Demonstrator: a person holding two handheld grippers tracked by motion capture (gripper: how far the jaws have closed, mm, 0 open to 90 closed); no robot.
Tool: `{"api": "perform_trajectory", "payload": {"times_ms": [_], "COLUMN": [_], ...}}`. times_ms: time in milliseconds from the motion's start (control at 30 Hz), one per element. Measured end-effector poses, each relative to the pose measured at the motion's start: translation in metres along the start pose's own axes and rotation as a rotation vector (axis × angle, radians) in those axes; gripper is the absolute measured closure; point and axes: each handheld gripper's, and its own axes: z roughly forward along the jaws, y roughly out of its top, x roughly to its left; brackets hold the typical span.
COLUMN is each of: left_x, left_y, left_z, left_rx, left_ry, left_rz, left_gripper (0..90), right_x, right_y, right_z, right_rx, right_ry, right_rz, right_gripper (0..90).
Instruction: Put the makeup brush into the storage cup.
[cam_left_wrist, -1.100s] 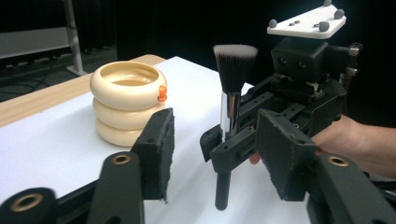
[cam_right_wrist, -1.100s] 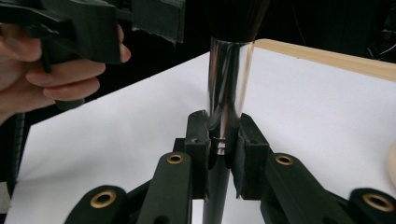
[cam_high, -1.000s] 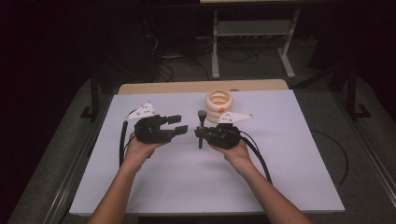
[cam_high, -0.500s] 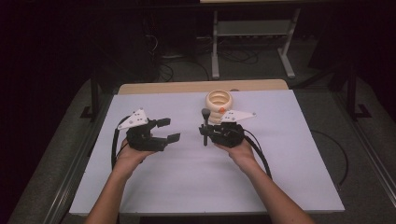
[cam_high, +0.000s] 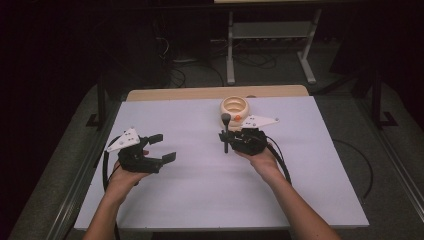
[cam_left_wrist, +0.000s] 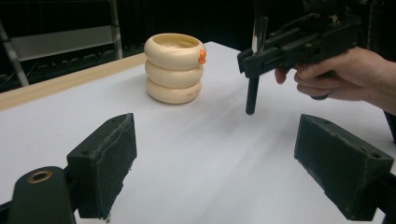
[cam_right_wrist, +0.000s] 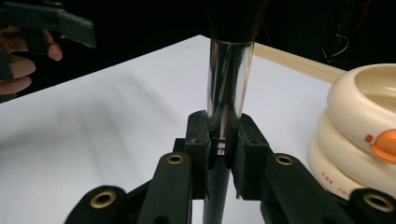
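From the high view we see the white worktop (cam_high: 200, 190) with the person's forearms coming in from below. The left gripper (cam_high: 161, 148) sits toward the left side of the worktop, its jaws standing wide apart with nothing between them; they have just been opening. The right gripper (cam_high: 226, 136) is held near the middle, clamped on a makeup brush (cam_high: 226, 131) that stands roughly upright, its dark head up and its handle pointing down toward the worktop. Just behind the brush stands a cream ringed holder (cam_high: 234, 110) made of three stacked rings, near the far edge of the worktop, where a wooden strip (cam_high: 200, 93) runs along it. In the left gripper view we look between the two black pads (cam_left_wrist: 105, 161), well apart, with bare white worktop (cam_left_wrist: 201, 158) between them; beyond, the cream ringed holder (cam_left_wrist: 173, 67) stands upright with a small orange spot on its upper ring, and to its right the right gripper (cam_left_wrist: 254, 60) holds the makeup brush (cam_left_wrist: 252, 95), the handle's lower end hanging just above the surface. In the right gripper view we see the gripper's jaws pressed together on the makeup brush (cam_right_wrist: 226, 88), gripping it just below the shiny metal collar, with the dark bristles above. The cream ringed holder (cam_right_wrist: 359, 121) is just beside at the right, and the left gripper (cam_right_wrist: 51, 21) shows at the upper left, well apart.
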Motion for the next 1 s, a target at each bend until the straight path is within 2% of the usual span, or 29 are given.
{"api": "perform_trajectory", "payload": {"times_ms": [100,300,467,833,1000], "left_x": [-0.001,-0.002,-0.004,-0.005,-0.005], "left_y": [-0.005,-0.017,-0.025,-0.031,-0.032], "left_z": [-0.005,-0.011,-0.015,-0.021,-0.02], "left_rx": [0.004,-0.013,0.002,-0.008,0.003], "left_ry": [0.002,0.005,0.007,0.013,0.013], "left_rz": [-0.006,-0.022,-0.015,-0.027,-0.031], "left_gripper": [10.9,10.5,10.5,10.6,10.7], "right_x": [-0.002,-0.007,-0.012,-0.023,-0.027], "right_y": [0.0,0.0,0.003,0.004,0.005], "right_z": [-0.001,-0.003,-0.006,-0.014,-0.017], "right_rx": [0.007,0.019,0.02,0.03,0.029], "right_ry": [-0.01,-0.028,-0.052,-0.094,-0.108], "right_rz": [-0.01,-0.001,-0.015,-0.01,0.003], "right_gripper": [76.9,76.9,76.9,76.9,76.8]}}
